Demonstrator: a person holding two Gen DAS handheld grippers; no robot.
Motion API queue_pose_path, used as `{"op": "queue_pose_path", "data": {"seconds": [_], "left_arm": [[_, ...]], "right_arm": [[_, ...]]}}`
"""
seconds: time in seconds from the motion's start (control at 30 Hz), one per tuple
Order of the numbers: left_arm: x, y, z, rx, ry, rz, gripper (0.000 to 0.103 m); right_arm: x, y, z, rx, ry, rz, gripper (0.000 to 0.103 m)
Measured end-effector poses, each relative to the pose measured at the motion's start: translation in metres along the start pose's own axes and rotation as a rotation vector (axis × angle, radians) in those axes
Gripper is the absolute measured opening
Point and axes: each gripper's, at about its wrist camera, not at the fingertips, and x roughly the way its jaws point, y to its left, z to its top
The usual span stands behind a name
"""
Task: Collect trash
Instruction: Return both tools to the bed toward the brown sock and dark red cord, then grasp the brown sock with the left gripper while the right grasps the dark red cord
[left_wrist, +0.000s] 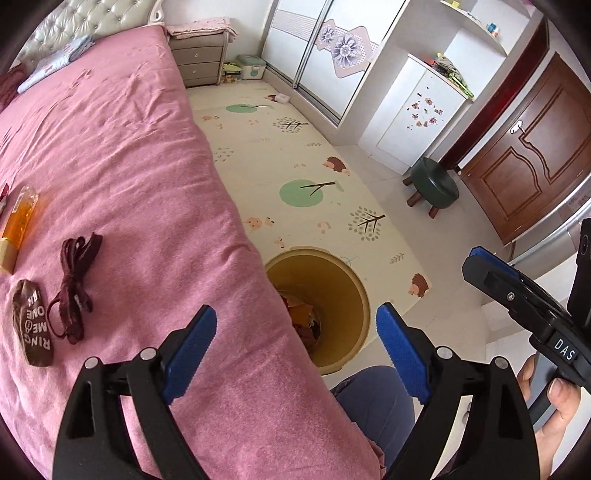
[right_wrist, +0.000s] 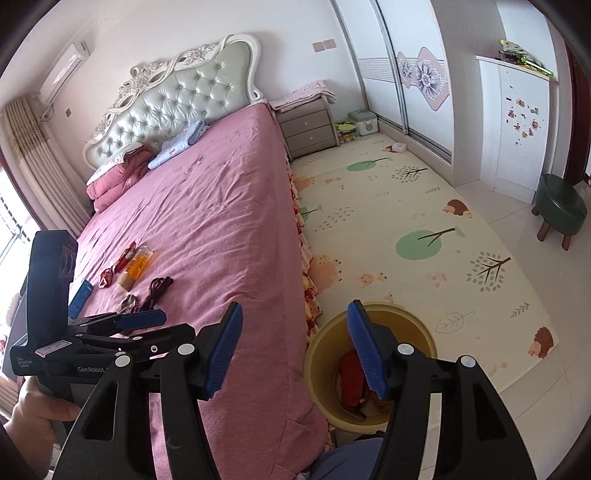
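Note:
A yellow bin (left_wrist: 356, 291) stands on the floor against the pink bed (left_wrist: 147, 166), with wrappers (left_wrist: 306, 321) inside; a red one (right_wrist: 351, 380) shows in the right wrist view. My left gripper (left_wrist: 295, 314) is open and empty over the bed edge and the bin. My right gripper (right_wrist: 294, 308) is open and empty above the bin rim (right_wrist: 417, 326). On the bed lie an orange bottle (left_wrist: 22, 214), a dark red cord (left_wrist: 74, 280), a brown sock (left_wrist: 31, 325) and red wrappers (right_wrist: 125, 254).
A patterned play mat (left_wrist: 314, 155) covers the floor beside the bed. A green stool (left_wrist: 434, 182) stands near a brown door (left_wrist: 535, 155). A nightstand (left_wrist: 199, 59) and white wardrobe (left_wrist: 321, 55) are at the far end. A person's leg (left_wrist: 369, 406) is below the bin.

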Motion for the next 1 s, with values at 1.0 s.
{"op": "queue_pose_path", "data": {"seconds": [1.0], "left_arm": [[-0.069, 0.211, -0.054, -0.334, -0.101, 0.194, 0.088]], "right_arm": [[0.108, 0.185, -0.011, -0.21, 0.175, 0.204, 0.058]]}}
